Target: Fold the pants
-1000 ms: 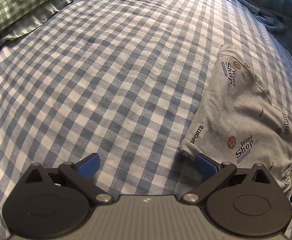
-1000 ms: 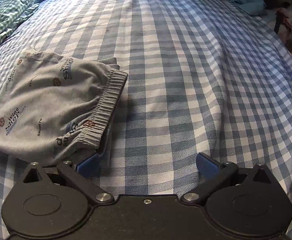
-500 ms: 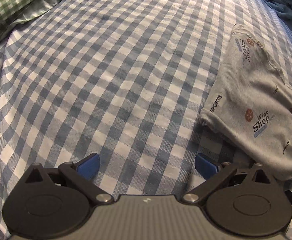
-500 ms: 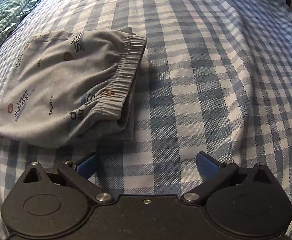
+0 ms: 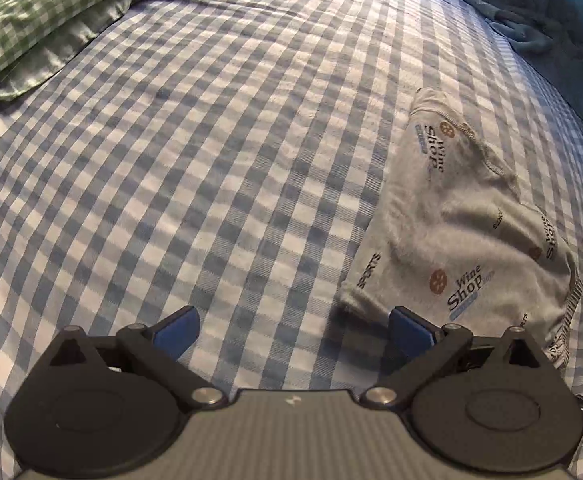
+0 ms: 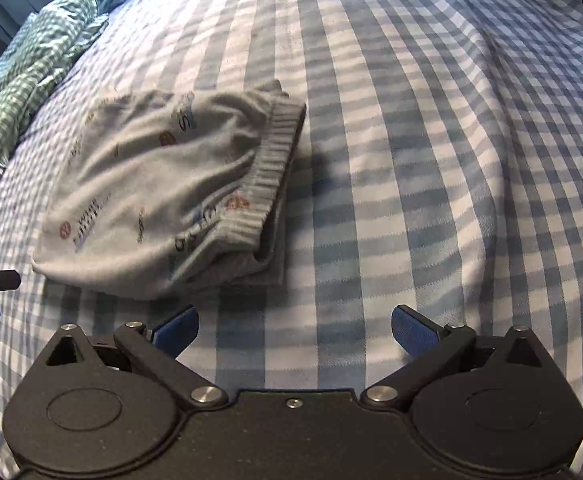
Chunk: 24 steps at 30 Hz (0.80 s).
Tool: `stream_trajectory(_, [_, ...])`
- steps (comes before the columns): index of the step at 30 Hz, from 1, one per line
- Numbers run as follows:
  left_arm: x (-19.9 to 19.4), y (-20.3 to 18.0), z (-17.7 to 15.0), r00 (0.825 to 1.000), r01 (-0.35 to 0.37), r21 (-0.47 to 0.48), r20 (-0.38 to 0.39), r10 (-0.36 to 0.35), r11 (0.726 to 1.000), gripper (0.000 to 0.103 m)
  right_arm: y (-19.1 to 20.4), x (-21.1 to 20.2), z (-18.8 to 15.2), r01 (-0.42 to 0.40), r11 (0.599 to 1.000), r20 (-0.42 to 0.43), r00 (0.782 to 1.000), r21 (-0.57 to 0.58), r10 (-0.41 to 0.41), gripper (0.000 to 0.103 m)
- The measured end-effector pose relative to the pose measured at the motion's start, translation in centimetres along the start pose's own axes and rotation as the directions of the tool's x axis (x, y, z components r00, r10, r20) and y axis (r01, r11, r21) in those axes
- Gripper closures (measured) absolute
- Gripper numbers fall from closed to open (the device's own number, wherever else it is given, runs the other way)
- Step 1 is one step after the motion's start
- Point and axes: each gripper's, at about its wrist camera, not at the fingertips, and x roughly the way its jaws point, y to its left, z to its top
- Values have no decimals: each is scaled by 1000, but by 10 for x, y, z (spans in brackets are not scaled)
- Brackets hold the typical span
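The gray pants [image 6: 163, 204] lie folded in a small bundle on the checked bed [image 6: 431, 160]. The left gripper [image 5: 293, 326] and right gripper [image 6: 295, 326] are both wide apart, holding nothing.

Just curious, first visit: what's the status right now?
Both hand-held grippers open: left, right. Pants folded on bed. Nothing in the way.

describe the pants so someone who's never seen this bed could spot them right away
Start from the blue-and-white checked bedsheet that covers the bed. On it lies one small folded bundle, the grey pants, right of the green checked bedding bunched at the edge. Unlike the checked fabrics around them, they are plain grey with "Wine Shop" and "SPORTS" prints and a ribbed elastic waistband.
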Motion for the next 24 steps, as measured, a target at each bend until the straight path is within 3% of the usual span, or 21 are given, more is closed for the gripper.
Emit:
stream_trajectory(16, [54, -62, 40, 998, 40, 153, -50, -33, 987, 0, 2, 58, 110, -113, 989, -37, 993, -92, 110, 1])
stream_trajectory(24, [65, -61, 41, 997, 48, 159, -68, -37, 986, 0, 13, 80, 130, -175, 983, -31, 984, -61, 174, 1])
